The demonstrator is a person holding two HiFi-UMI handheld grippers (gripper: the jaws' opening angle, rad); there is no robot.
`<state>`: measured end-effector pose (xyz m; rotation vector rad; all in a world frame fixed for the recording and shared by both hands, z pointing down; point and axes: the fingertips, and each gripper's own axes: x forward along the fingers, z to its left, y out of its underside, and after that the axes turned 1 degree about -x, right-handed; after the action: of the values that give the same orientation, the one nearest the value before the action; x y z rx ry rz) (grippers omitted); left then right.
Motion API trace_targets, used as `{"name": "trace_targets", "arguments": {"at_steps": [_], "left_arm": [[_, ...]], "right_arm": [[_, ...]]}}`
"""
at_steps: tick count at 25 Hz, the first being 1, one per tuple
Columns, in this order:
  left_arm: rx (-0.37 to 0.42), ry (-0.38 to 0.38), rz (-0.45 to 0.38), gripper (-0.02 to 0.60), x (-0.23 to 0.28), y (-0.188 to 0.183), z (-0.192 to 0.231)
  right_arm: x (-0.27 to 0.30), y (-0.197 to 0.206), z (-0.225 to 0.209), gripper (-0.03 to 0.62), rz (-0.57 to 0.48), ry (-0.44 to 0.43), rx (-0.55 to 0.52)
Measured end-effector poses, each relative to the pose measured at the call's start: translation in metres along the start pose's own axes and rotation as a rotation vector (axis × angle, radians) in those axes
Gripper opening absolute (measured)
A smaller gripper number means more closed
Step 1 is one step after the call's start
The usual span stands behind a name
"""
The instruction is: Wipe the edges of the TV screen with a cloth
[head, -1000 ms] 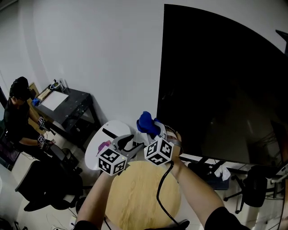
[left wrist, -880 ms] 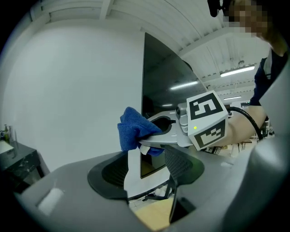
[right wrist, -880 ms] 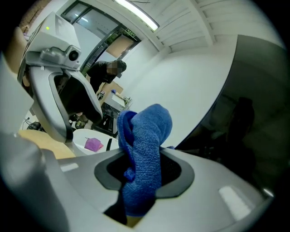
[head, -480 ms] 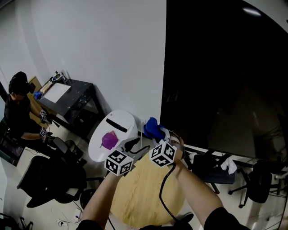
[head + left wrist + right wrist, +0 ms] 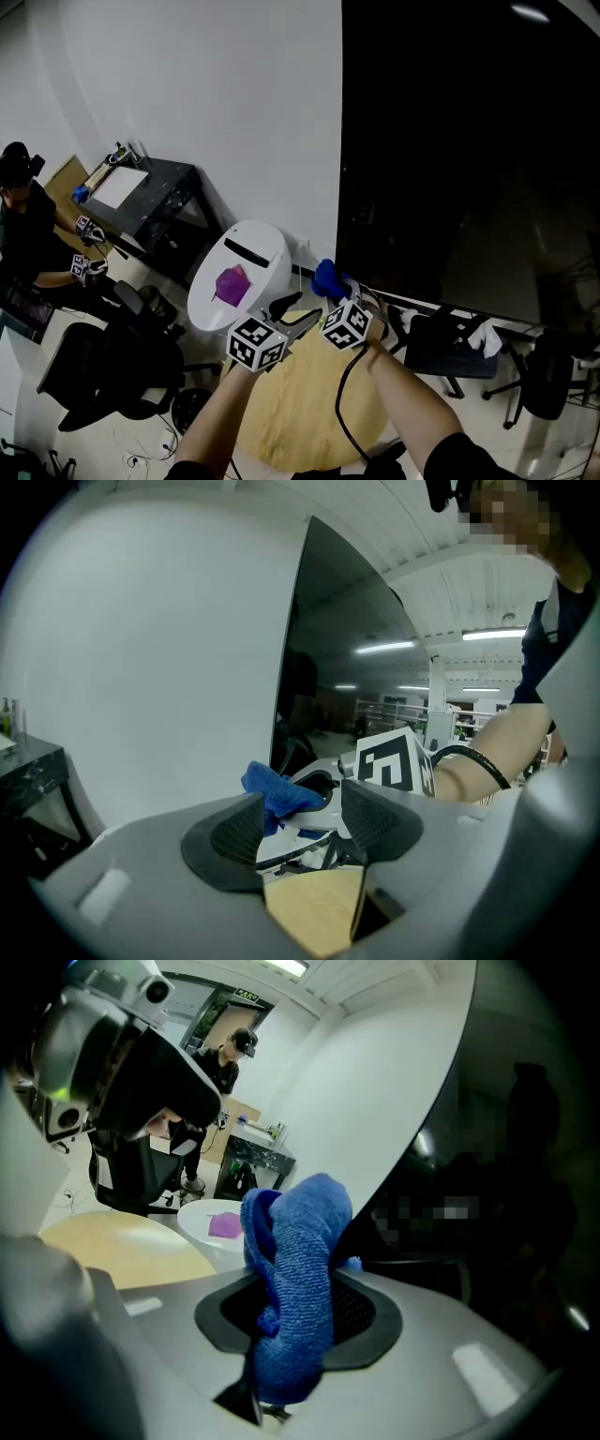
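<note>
A large black TV screen (image 5: 469,150) fills the right of the head view; its left edge runs down the white wall. My right gripper (image 5: 334,281) is shut on a blue cloth (image 5: 327,275), which sits at the screen's lower left corner. In the right gripper view the blue cloth (image 5: 295,1279) stands bunched between the jaws, with the TV screen (image 5: 506,1147) just beyond it. My left gripper (image 5: 292,312) hangs open and empty just left of the right one. The left gripper view shows the blue cloth (image 5: 278,790) ahead and the TV screen (image 5: 347,686) edge.
A round wooden table (image 5: 291,412) lies below my arms. A white bin (image 5: 246,272) with a purple patch stands by the wall. A black desk (image 5: 150,202), office chairs (image 5: 112,370) and a person (image 5: 28,234) are at the left. More chairs (image 5: 544,375) stand under the TV.
Both grippers have moved right and toward the screen's lower left corner. The blue cloth has come closer to the TV edge. The head view has shifted.
</note>
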<state>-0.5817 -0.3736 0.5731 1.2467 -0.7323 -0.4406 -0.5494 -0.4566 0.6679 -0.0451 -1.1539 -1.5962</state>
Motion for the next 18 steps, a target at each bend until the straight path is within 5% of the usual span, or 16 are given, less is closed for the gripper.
{"name": "trace_targets", "arguments": {"at_steps": [8, 18], "left_arm": [[-0.016, 0.010, 0.015, 0.245, 0.000, 0.013, -0.004], [-0.027, 0.038, 0.046, 0.245, 0.017, 0.026, -0.017]], "right_arm": [[0.012, 0.032, 0.027, 0.141, 0.068, -0.092, 0.092], [0.012, 0.056, 0.009, 0.141, -0.045, -0.195, 0.683]]}}
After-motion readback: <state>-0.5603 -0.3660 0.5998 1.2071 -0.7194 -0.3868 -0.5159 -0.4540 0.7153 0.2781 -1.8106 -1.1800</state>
